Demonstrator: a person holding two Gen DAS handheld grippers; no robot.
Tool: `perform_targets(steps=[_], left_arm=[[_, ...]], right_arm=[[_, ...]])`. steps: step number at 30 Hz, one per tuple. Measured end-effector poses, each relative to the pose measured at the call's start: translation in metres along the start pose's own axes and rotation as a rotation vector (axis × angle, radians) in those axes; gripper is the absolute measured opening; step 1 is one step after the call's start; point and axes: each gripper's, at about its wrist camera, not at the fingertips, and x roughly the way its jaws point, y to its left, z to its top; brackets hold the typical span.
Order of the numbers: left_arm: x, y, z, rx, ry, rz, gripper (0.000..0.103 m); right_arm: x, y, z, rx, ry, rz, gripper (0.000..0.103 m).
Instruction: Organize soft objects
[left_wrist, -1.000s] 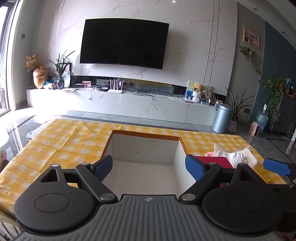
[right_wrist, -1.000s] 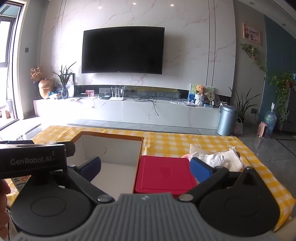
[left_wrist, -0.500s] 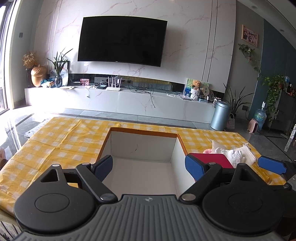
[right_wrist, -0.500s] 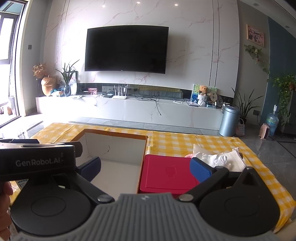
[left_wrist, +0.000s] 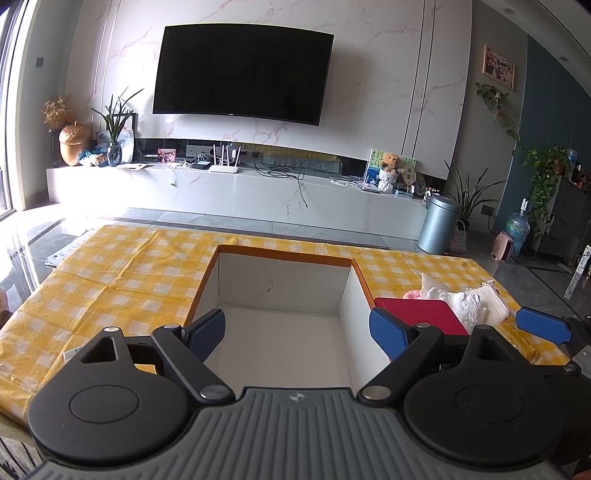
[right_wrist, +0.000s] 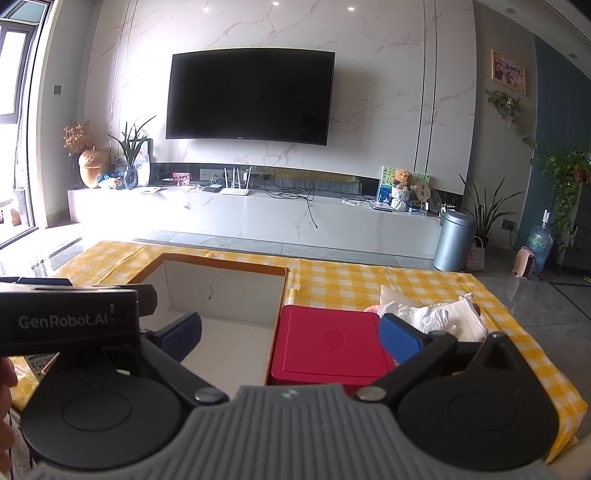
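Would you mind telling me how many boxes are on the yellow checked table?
2. The open white box sits mid-table, empty as far as visible. The closed red box lies against its right side, with crumpled white cloths beyond. More could be hidden behind the claws.

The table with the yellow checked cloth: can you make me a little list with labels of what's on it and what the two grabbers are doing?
surface: table with a yellow-and-white checked cloth
container: open cardboard box with white inside walls, nothing visible inside
beside the box: flat red square lid or case, on the box's right
soft things: crumpled white cloths beyond the red case, a bit of pink showing under them
left gripper: open, holding nothing, over the box
right gripper: open, holding nothing, over the red case
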Motion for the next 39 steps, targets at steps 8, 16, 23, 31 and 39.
perform_targets(steps=[8,16,23,31,39], left_arm=[[0.0025,0.001,-0.0006,-0.005,0.016,-0.002,0.103],[0.0026,0.0016,-0.0017,-0.005,0.023,0.001,0.103],[0.003,0.0014,-0.003,-0.003,0.024,-0.002,0.103],[0.0036,0.0003,-0.0036,-0.001,0.026,0.003,0.103],[0.0043,-0.0011,-0.0048,0.003,0.035,0.003,0.103]], right_arm=[[0.0007,-0.0006,-0.0004,-0.002,0.008,0.001,0.1],[0.0005,-0.0017,-0.0015,-0.003,0.014,0.003,0.1],[0.0024,-0.0023,-0.0005,0.0,0.02,0.001,0.1],[0.0027,-0.0023,-0.0007,-0.001,0.025,-0.001,0.1],[0.0038,-0.0039,-0.0018,0.0,0.032,-0.002,0.1]])
